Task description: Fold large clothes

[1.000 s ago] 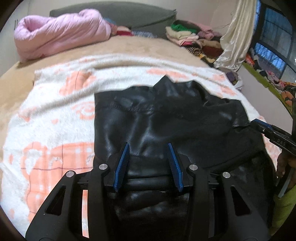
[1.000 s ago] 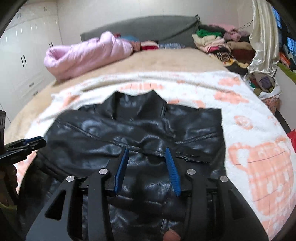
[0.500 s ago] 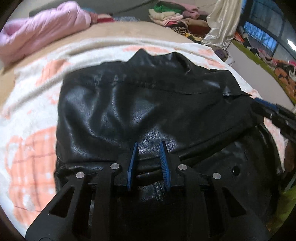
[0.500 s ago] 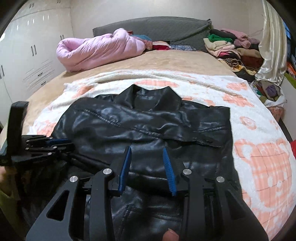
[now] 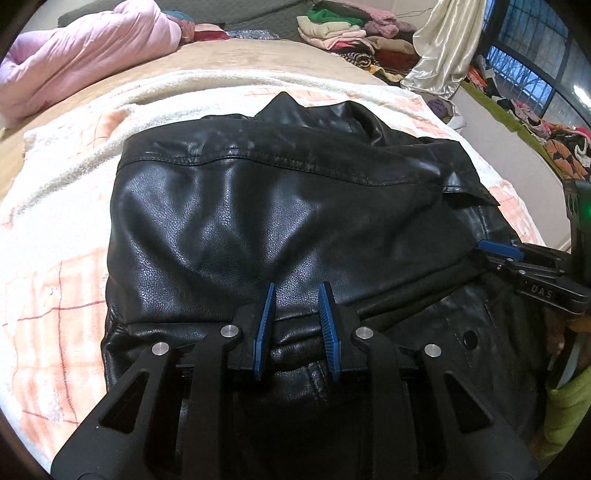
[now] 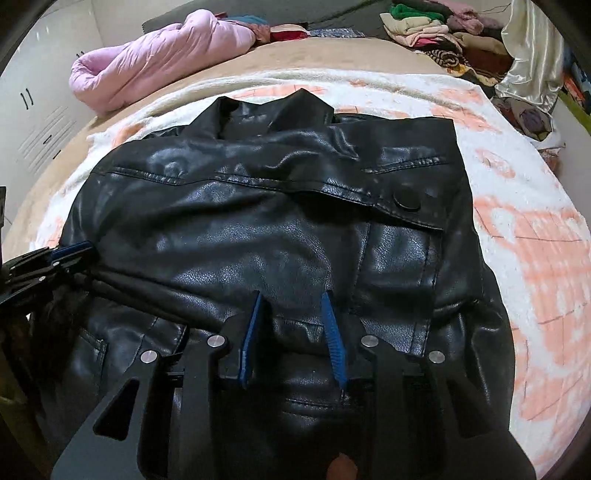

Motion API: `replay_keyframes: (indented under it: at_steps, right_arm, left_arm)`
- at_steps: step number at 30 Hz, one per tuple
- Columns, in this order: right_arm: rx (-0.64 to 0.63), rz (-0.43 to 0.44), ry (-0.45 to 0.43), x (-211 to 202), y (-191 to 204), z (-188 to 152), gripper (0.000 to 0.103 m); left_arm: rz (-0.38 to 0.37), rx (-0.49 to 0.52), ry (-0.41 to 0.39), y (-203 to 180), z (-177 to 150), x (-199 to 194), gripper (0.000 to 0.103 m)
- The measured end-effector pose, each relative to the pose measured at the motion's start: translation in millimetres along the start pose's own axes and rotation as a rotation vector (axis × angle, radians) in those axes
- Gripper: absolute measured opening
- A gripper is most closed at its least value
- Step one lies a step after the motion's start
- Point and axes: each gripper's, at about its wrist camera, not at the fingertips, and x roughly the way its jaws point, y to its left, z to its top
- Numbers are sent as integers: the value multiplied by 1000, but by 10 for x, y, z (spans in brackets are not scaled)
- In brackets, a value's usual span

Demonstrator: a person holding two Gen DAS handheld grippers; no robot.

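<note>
A black leather jacket lies spread on a white-and-orange blanket across the near part of the bed, its collar toward the far edge; no container is in sight. The left tool sits at the jacket's near hem, its blue pads narrowed onto a raised fold of leather that fills the gap between them. The right tool is over the near hem too, its jaws somewhat wider and just been closing, with a ridge of leather between the pads; whether they press it is hard to tell. A snap button shows on a folded-over flap. A pink quilt and stacked folded clothes line the bed's far edge. The jacket's nearest portion is hidden under both tools' frames.
</note>
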Motion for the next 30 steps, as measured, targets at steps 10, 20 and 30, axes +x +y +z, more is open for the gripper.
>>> replay_keyframes:
  at_steps: [10, 20, 30]
  right_arm:
    - [-37, 44, -80, -247, 90, 33, 56]
    - [-8, 27, -150, -420, 18, 56, 86]
    - [30, 11, -189, -519, -23, 7, 97]
  left_arm:
    - [-13, -16, 3, 18, 12, -31, 17]
    - [-33, -34, 3, 49, 33, -114, 17]
    - [-49, -37, -2, 18, 43, -202, 39]
